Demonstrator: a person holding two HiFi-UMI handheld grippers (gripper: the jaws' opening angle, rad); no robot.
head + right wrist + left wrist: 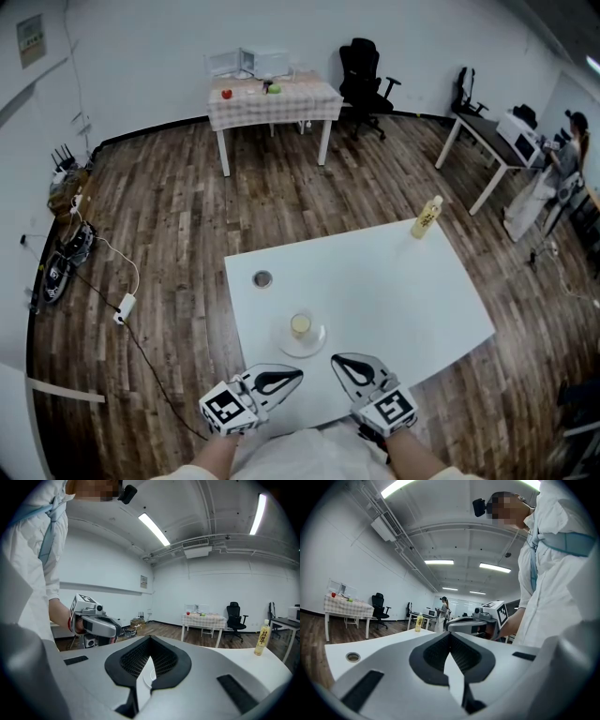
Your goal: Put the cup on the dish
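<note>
A small pale-yellow cup stands on a round white dish near the front of the white table. My left gripper is just in front of the dish and to its left, shut and holding nothing. Just in front of the dish on its right, my right gripper is also shut and holds nothing. In the left gripper view the left gripper's tips meet, and the right gripper shows beyond them. The right gripper is likewise closed in its own view.
A yellow bottle stands at the table's far right corner. A small round grey object lies left of the dish. Beyond are a cloth-covered table, office chairs, floor cables and a person by a desk.
</note>
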